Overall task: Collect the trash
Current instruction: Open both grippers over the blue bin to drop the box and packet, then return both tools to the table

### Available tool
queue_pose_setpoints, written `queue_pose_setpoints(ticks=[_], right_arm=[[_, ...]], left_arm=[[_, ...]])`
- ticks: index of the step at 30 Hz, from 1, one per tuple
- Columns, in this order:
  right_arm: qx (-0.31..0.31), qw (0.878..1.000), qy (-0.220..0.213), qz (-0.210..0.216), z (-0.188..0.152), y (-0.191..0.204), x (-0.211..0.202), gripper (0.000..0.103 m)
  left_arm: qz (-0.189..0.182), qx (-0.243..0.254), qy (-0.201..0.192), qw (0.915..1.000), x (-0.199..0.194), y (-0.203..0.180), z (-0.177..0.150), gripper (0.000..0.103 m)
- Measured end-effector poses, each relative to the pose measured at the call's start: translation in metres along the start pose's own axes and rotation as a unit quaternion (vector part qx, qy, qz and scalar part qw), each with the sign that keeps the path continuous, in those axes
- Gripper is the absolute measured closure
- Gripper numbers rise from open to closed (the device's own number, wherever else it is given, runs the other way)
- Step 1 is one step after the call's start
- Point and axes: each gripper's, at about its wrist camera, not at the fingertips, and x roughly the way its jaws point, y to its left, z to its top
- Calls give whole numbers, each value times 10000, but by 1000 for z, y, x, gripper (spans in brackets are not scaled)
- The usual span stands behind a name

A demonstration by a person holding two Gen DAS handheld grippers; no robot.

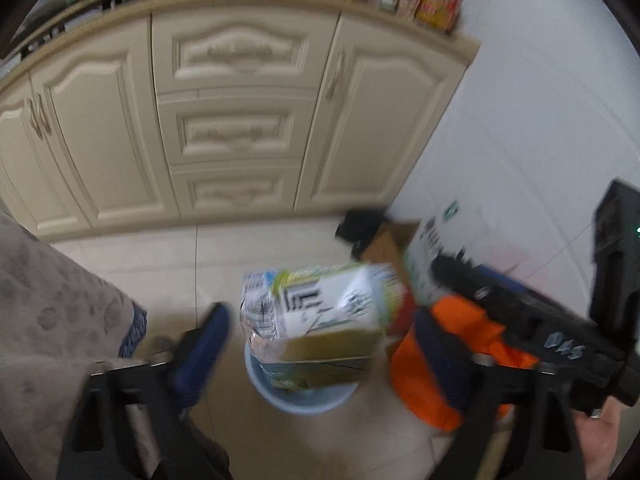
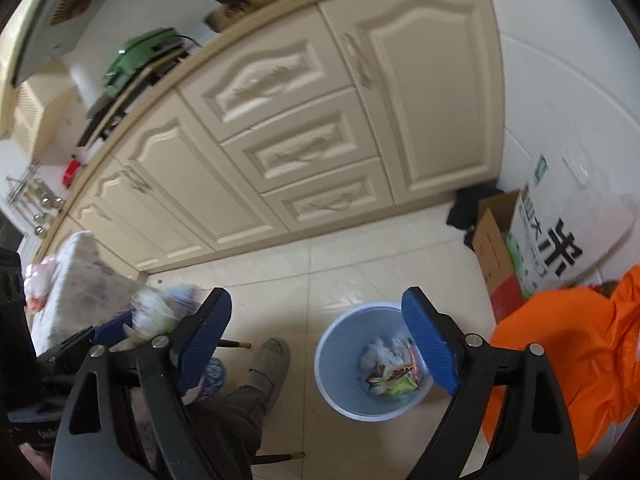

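1. The left hand-held gripper [image 1: 320, 344] stands released, its blue pads wide apart; a crumpled white-and-green printed paper package [image 1: 320, 312] is between them, touching neither, blurred, directly above the round light-blue plastic waste bin [image 1: 300, 398].
2. The right hand-held gripper [image 2: 320, 340] is also released and grasps nothing.
3. In the right wrist view, the bin [image 2: 340, 360] stands on the pale tiled floor [image 2: 360, 248] and holds crumpled wrappers [image 2: 390, 368].
4. An orange plastic bag [image 2: 568, 360] lies just beside the bin; cream cabinets [image 2: 280, 120] stand behind.
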Motion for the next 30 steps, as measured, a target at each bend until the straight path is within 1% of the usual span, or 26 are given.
queue_pose_setpoints(ticks=[4, 7, 11, 12, 14, 15, 17, 19, 20, 24, 30], right_arm=[[215, 9997, 31, -109, -5, -11, 2, 0], [207, 9995, 75, -209, -9, -13, 2, 0], [275, 9993, 65, -234, -10, -13, -3, 0], [270, 9994, 47, -228, -10, -11, -6, 0], [224, 9995, 15, -220, -10, -5, -12, 0], [208, 9996, 3, -213, -10, -1, -14, 0], [139, 9998, -57, -161, -9, 7, -22, 0], [68, 9998, -121, -126, -8, 17, -30, 0], [34, 9998, -163, -104, -7, 22, -35, 0], [-144, 9994, -319, -30, -5, 45, -54, 0], [-490, 9973, -533, 98, -6, 86, -83, 0]], left_arm=[[128, -141, 142, 9997, 23, 1, 14, 4], [216, -196, 136, 9995, 26, 0, 18, 4], [317, -189, -63, 9993, 12, -5, 24, 3], [315, -186, -111, 9993, 6, -4, 16, 3], [318, -200, -207, 9991, -9, -3, 2, 3], [317, -194, -271, 9989, -16, -5, 3, 3], [322, -199, -387, 9985, -40, -3, -19, 3], [284, -230, -572, 9977, -62, -3, -23, 3], [261, -239, -640, 9973, -74, 2, -31, 3], [230, -274, -1007, 9943, -121, 8, -51, 2], [263, -446, -1400, 9888, -185, 23, -85, 2]])
